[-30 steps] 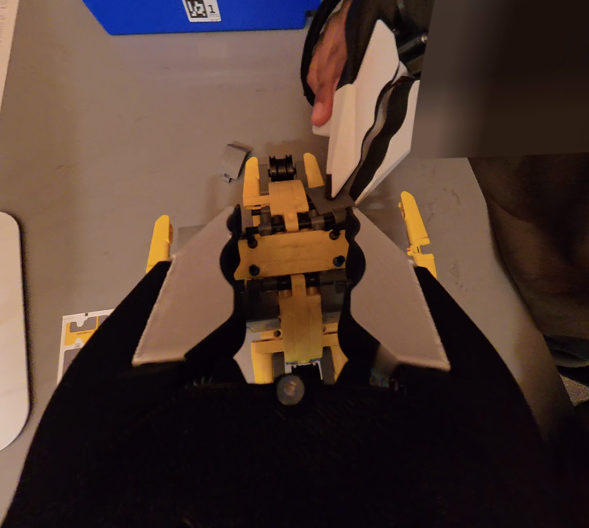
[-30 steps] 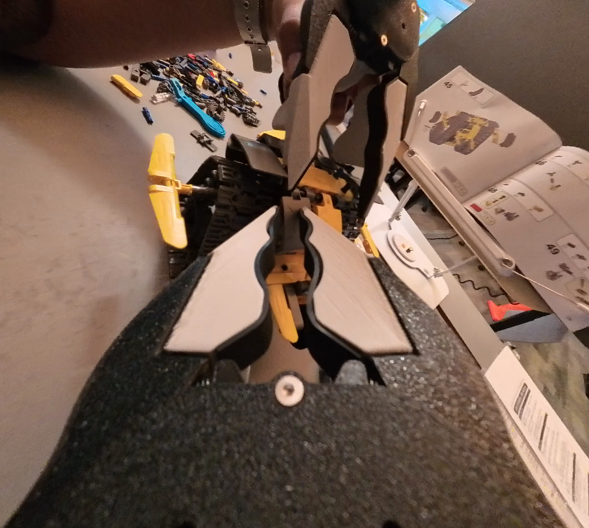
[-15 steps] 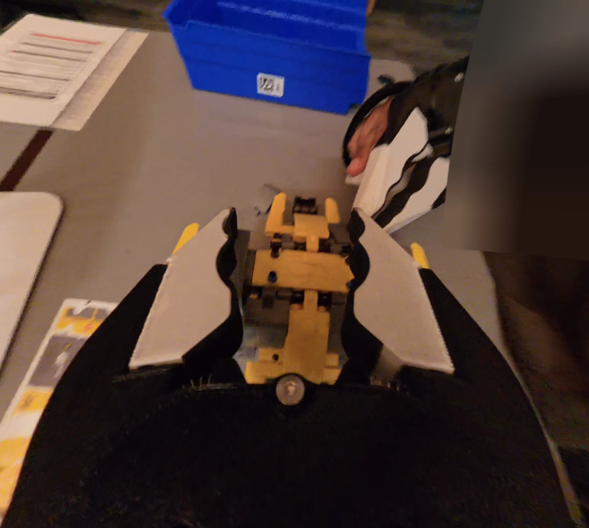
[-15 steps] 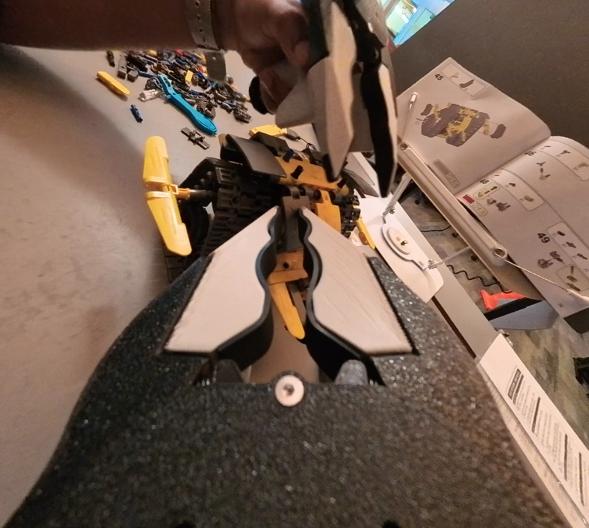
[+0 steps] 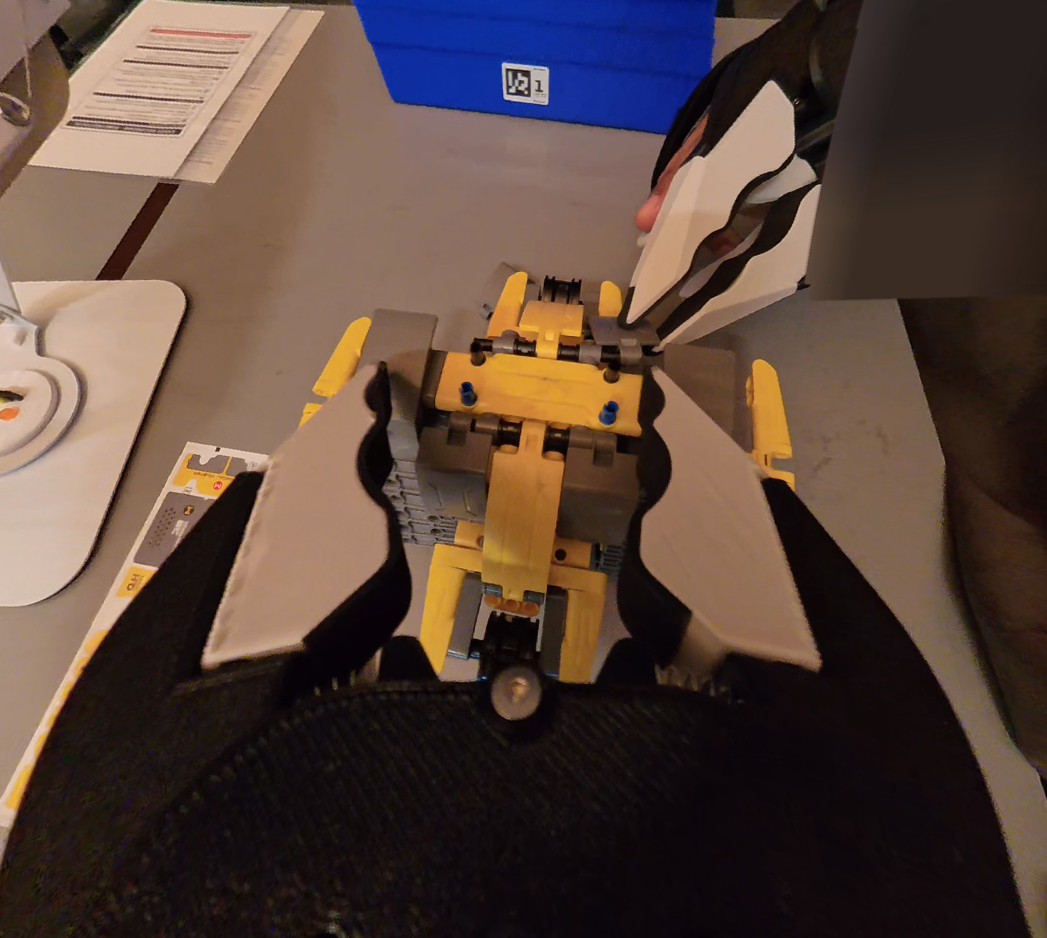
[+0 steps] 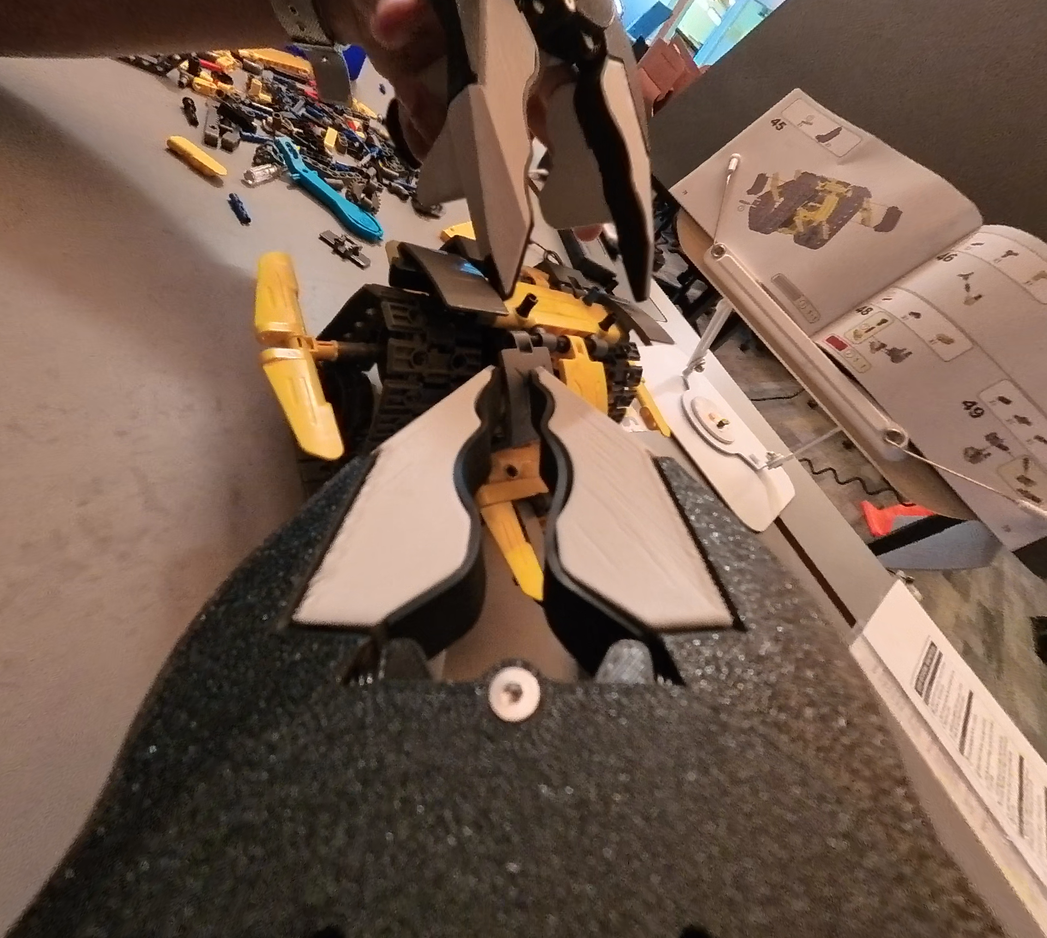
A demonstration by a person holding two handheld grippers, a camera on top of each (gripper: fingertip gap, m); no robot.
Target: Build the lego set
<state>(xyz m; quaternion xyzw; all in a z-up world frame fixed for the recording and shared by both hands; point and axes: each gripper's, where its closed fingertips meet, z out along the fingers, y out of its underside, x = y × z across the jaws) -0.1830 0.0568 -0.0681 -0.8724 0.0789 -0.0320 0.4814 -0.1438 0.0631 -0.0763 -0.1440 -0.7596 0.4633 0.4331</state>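
A yellow and black tracked brick model (image 5: 532,401) stands on the grey table (image 5: 340,231). My left gripper (image 5: 515,384) is open, with one finger on each side of the model's yellow top. In the right wrist view the left gripper (image 6: 572,293) hangs over the model (image 6: 453,344) with its tips at roof height. My right gripper (image 6: 515,372) is shut on a small dark grey piece (image 6: 518,389) at the model's front edge. In the left wrist view the right gripper (image 5: 640,330) pinches that piece (image 5: 609,330) from the far right.
A blue bin (image 5: 538,4) stands behind the model, with a printed sheet (image 5: 164,83) to its left. A white stand base (image 5: 85,401) and a sticker sheet (image 5: 187,503) lie at left. Several loose bricks (image 6: 294,134) lie beyond the model. An open instruction booklet (image 6: 906,287) is propped at right.
My left gripper has tilted back from straight over the model, so the bin now shows. It lifted and came back down over the roof. My right gripper stays shut on the grey piece.
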